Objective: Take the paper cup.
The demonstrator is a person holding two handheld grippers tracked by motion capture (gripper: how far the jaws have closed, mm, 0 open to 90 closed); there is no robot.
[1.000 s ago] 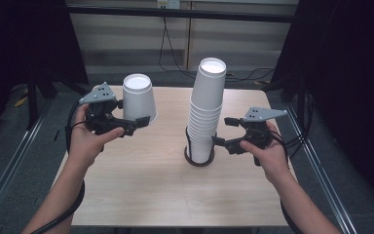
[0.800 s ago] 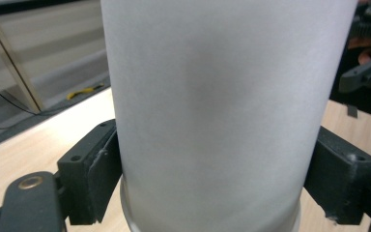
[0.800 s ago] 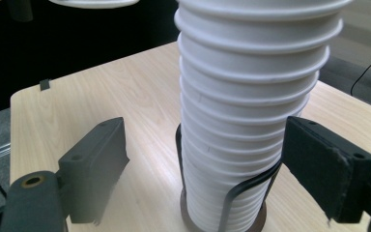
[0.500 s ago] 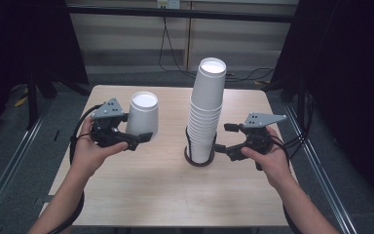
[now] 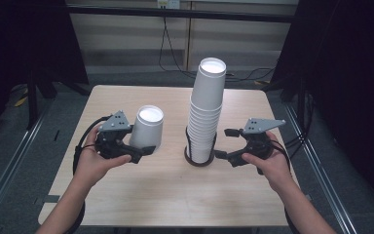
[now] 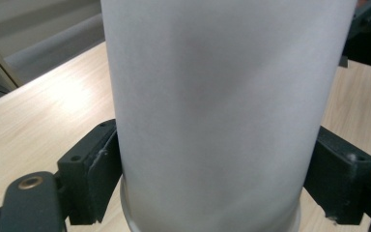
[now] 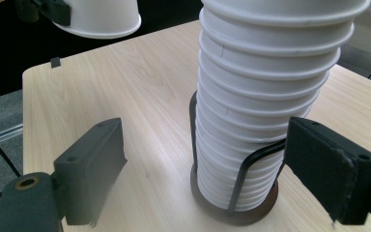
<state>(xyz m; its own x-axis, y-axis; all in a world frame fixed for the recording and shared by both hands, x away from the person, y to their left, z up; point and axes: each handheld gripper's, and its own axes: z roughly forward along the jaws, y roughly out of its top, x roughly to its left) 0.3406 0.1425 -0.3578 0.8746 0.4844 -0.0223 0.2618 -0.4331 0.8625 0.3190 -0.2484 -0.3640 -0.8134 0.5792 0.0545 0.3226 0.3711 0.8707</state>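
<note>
Left gripper (image 5: 143,150) clamps a single inverted white paper cup (image 5: 146,127) by its sides, both jaws pressed against the wall, holding it just above the wooden table (image 5: 165,190), left of the cup stack (image 5: 206,109). Right gripper (image 5: 225,144) sits with jaws spread wide, empty, beside the stack's wire holder (image 7: 251,169).

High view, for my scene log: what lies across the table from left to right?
Left tool → single white cup it holds → stack of cups in its holder → right tool.
</note>
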